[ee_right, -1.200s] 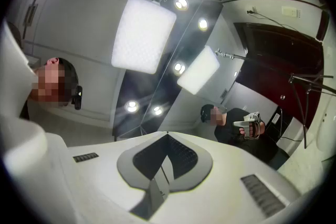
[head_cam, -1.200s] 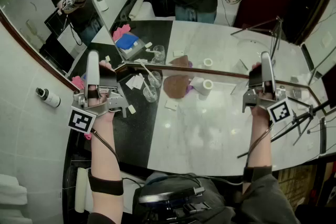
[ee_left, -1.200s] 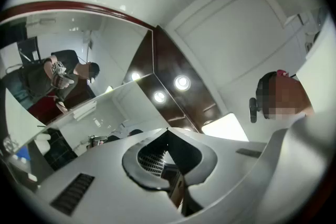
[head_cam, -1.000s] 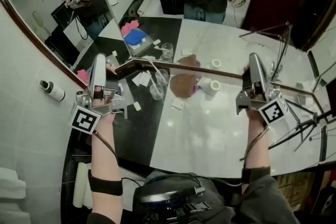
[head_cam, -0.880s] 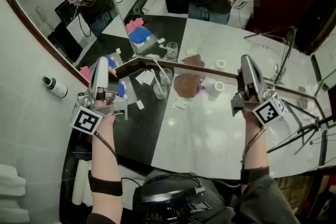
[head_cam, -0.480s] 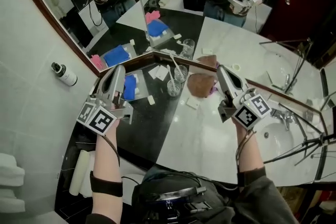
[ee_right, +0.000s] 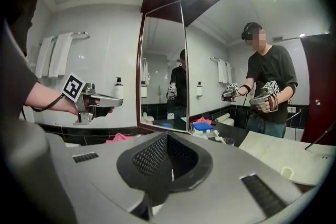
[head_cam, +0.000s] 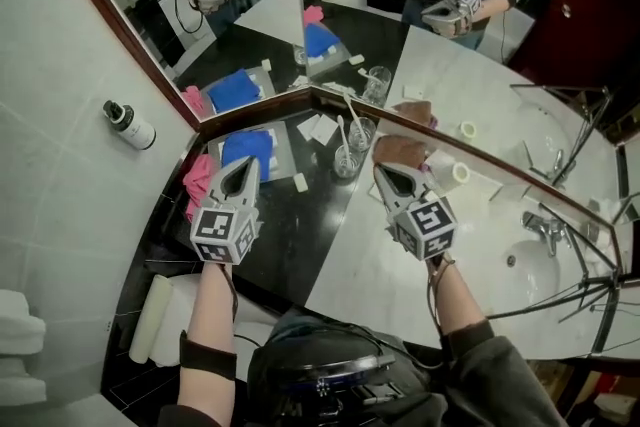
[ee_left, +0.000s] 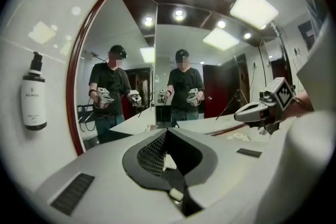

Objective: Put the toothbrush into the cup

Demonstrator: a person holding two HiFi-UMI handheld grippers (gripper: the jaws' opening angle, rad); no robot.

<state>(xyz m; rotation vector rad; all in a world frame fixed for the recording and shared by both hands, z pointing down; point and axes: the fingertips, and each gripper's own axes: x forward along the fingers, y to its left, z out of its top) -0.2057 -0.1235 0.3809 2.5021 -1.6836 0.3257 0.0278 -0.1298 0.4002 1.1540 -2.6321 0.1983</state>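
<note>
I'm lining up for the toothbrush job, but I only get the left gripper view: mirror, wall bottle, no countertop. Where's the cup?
Observer: Two clear glasses stand on the black counter, ahead and between the left hand-held gripper and the right hand-held gripper.
Operator: Any toothbrush?
Observer: A thin pale stick leans out of the farther glass. It's too small to confirm as a toothbrush.
Operator: What's near my left tip?
Observer: A blue item lies just ahead of it, with a pink cloth to its left.
</note>
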